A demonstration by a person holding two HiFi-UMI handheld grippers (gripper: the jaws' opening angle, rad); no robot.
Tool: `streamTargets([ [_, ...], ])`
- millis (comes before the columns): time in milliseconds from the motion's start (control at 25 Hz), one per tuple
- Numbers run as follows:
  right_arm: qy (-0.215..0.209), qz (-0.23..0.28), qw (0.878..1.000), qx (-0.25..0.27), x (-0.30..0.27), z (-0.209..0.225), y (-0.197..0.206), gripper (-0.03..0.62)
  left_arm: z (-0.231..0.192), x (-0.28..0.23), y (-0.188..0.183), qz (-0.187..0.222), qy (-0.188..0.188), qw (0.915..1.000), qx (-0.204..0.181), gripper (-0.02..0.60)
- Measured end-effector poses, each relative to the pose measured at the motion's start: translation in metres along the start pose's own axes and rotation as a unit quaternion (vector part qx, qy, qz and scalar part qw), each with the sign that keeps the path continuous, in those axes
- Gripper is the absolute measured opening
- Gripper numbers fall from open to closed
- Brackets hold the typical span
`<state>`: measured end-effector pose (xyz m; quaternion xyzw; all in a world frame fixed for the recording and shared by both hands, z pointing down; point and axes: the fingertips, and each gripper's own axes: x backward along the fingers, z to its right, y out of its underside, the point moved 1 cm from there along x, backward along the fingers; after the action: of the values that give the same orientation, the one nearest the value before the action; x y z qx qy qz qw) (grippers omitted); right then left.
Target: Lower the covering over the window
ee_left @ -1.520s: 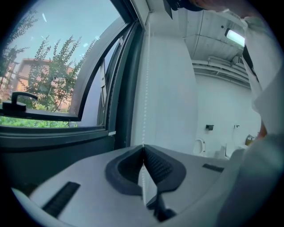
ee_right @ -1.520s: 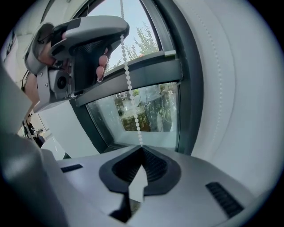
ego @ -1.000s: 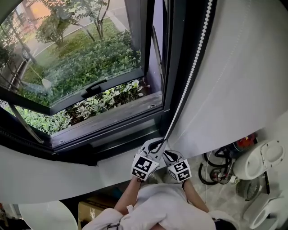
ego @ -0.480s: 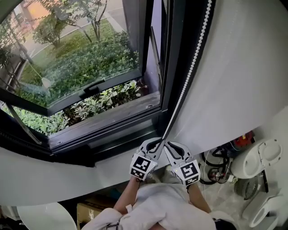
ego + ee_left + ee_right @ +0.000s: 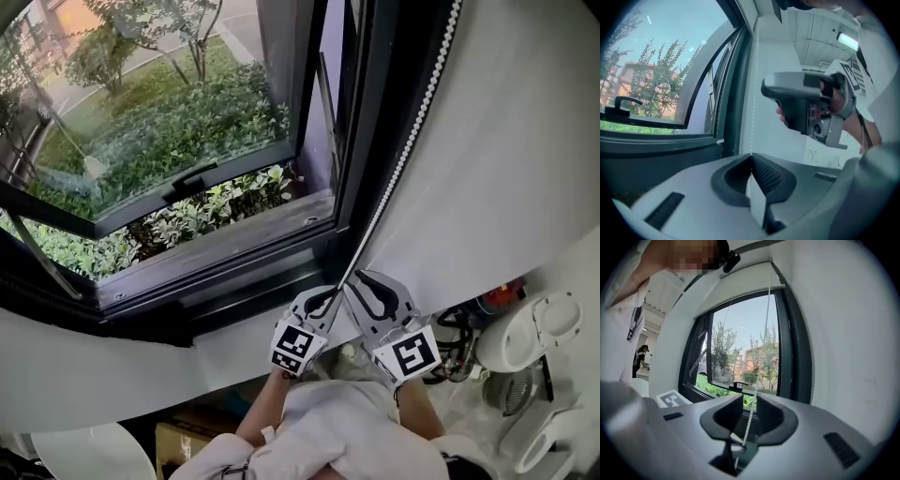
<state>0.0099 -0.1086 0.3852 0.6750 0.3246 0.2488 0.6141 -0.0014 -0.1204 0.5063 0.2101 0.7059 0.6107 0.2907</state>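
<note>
Both forearms reach forward from the bottom of the head view toward the window [image 5: 319, 141]. The left gripper [image 5: 327, 300] points almost level, and the right gripper [image 5: 362, 281] sits just beside it, slightly higher.

A second ago the two grippers were side by side at one height – since then the right one has climbed along the bead chain [image 5: 413, 120], while the left has kept its place. The right gripper's jaws have just been opening; in its own view the right gripper [image 5: 749, 405] stands apart with the bead chain [image 5: 768, 310] running loose between the pads.

The left gripper [image 5: 751, 160] is clamped on the bead chain [image 5: 752, 93] – the chain rises from its closed tips, up alongside the dark window frame.
</note>
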Motion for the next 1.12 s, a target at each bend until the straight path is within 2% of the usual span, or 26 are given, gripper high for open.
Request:
streamTargets([
  [200, -0.003, 0.046, 0.999, 0.014, -0.012, 0.007, -0.037, 0.135, 0.001, 0.000, -0.002, 0.001, 0.004, 1.0000, 0.000, 0.016],
  [480, -0.006, 0.070, 0.997, 0.027, -0.024, 0.010, -0.057, 0.137, 0.001, 0.001, 0.000, 0.002, 0.004, 1.0000, -0.001, 0.017],
  [560, 0.000, 0.074, 0.997, 0.027, -0.024, 0.012, -0.059, 0.102, 0.001, 0.001, 0.000, 0.002, 0.004, 1.0000, 0.000, 0.017],
  [640, 0.007, 0.080, 0.997, 0.015, -0.022, 0.015, -0.060, 0.020, 0.001, 0.002, -0.001, 0.003, 0.004, 1.0000, 0.000, 0.016],
  [760, 0.006, 0.089, 0.996, -0.017, -0.022, 0.015, -0.058, 0.009, 0.001, 0.002, 0.001, 0.001, 0.004, 1.0000, -0.002, 0.017],
  [1120, -0.010, 0.057, 0.997, -0.047, -0.030, 0.012, -0.024, 0.009, 0.005, -0.001, 0.034, -0.038, 0.003, 0.9993, 0.002, 0.015],
])
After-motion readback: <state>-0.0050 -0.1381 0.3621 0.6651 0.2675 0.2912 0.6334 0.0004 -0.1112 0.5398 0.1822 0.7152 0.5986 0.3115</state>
